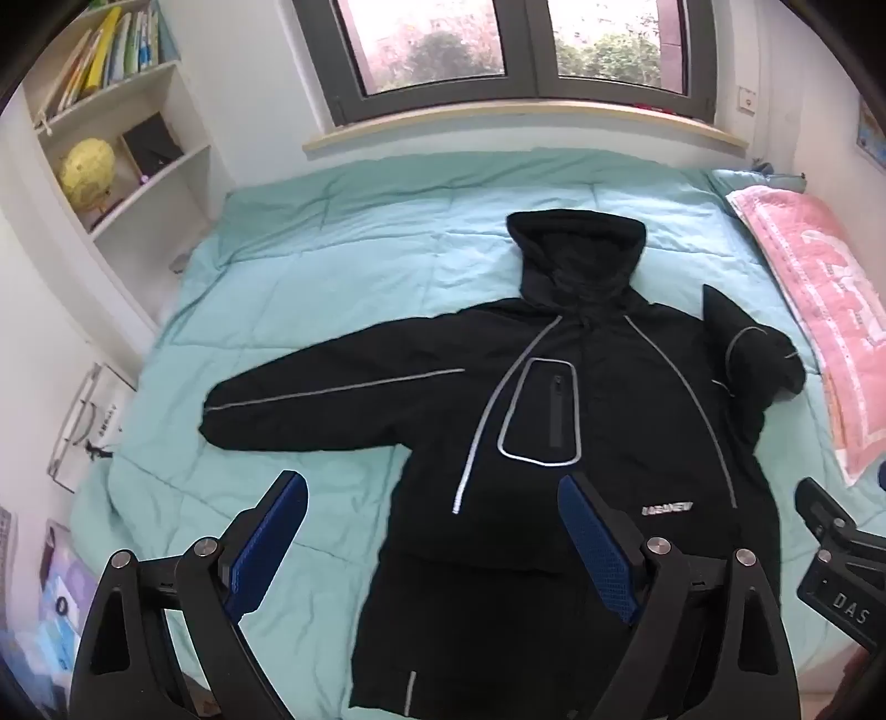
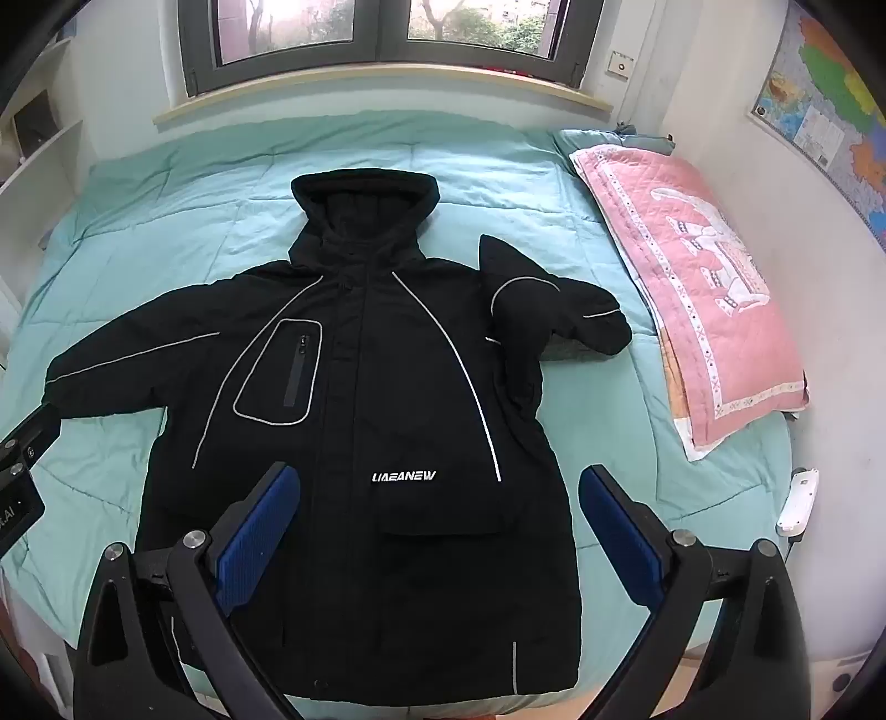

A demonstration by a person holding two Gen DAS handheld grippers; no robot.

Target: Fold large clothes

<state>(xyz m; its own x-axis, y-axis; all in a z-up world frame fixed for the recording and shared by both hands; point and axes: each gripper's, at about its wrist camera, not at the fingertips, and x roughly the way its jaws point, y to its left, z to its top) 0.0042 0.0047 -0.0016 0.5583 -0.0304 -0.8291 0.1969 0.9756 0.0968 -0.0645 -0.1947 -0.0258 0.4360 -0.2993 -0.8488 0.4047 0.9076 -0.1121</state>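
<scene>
A large black hooded jacket (image 1: 587, 421) with grey piping lies face up on the teal bed, hood toward the window; it also shows in the right wrist view (image 2: 387, 387). Its left sleeve (image 1: 310, 399) is stretched out flat. Its right sleeve (image 2: 554, 315) is bent and bunched near the shoulder. My left gripper (image 1: 432, 493) is open and empty, held above the jacket's lower left side. My right gripper (image 2: 440, 482) is open and empty above the jacket's lower front, near the white logo (image 2: 403, 476). The right gripper's body shows in the left wrist view (image 1: 836, 559).
A teal quilt (image 1: 343, 249) covers the bed. A pink quilted pillow (image 2: 698, 288) lies along the bed's right side. A white bookshelf (image 1: 116, 127) stands at the left, a window (image 1: 498, 50) at the back, a wall map (image 2: 825, 94) at the right.
</scene>
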